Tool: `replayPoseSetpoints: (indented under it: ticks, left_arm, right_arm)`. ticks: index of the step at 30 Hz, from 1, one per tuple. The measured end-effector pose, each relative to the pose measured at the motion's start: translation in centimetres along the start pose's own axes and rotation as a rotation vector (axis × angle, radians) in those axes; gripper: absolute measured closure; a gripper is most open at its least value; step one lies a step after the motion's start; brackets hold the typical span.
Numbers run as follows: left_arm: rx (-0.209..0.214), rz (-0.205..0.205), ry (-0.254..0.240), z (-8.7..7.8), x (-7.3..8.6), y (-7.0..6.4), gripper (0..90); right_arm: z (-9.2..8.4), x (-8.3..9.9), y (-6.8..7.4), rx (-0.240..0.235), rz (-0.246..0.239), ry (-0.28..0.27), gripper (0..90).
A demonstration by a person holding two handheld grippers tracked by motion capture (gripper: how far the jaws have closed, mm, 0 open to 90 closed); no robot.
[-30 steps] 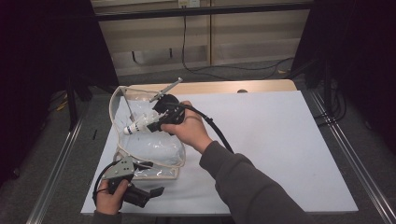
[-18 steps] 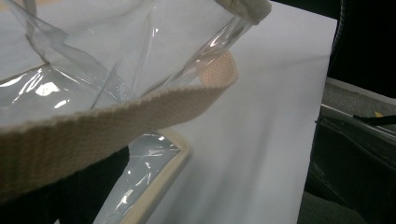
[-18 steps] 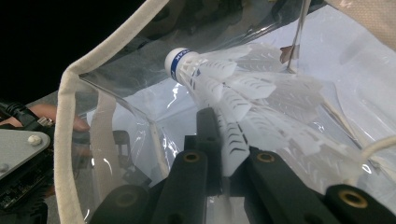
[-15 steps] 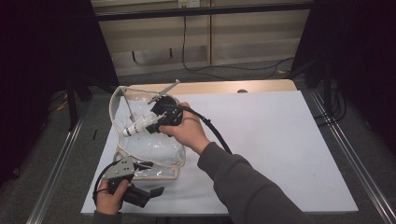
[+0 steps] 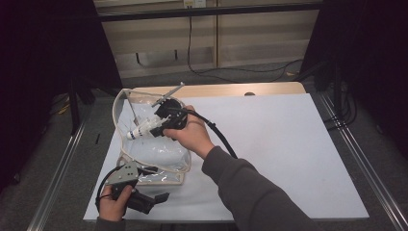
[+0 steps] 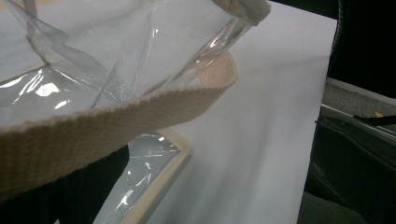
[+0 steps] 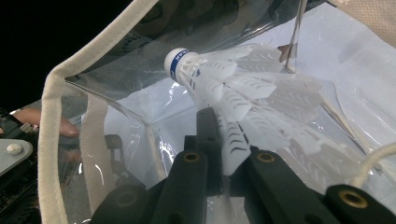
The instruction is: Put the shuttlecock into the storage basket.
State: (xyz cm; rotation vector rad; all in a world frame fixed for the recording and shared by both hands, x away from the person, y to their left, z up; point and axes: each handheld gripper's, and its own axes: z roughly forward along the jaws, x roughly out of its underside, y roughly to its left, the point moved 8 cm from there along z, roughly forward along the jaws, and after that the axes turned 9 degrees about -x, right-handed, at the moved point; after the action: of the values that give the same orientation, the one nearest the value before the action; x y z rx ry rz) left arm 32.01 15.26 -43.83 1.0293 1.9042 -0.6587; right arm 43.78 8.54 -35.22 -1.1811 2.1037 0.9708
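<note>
Shuttlecock [image 7: 219,79], pinched by right gripper [image 7: 224,154], over clear bag [image 5: 159,154].

one shuttlecock [image 7: 219,79], one clear bag [image 5: 159,156], two grippers [image 5: 163,126]

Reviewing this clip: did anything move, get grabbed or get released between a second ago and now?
Nothing visibly changed. The right gripper stays shut on the shuttlecock over the clear bag's opening; the left gripper keeps to the bag's near edge, webbing strap across its view.
</note>
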Motion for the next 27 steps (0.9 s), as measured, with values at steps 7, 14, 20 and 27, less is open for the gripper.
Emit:
replayPoseSetpoints:
  ticks: [7,14,20,27]
  left_arm:
    - [0.003,0.0,-0.002,0.0,0.0,0.0,4.5]
    - [0.001,0.001,0.001,0.0,0.0,0.0,4.5]
    - [0.0,0.002,0.002,0.0,0.0,0.0,4.5]
    - [0.0,0.002,0.0,0.0,0.0,0.0,4.5]
  right_arm:
    - [0.3,0.0,-0.2,0.004,0.006,0.003,88.0]
    - [0.6,0.0,-0.7,0.015,0.014,0.008,88.1]
    - [0.9,-0.1,-1.1,0.018,0.024,0.006,88.1]
    - [1.2,-0.3,-1.3,0.019,0.026,0.003,88.1]
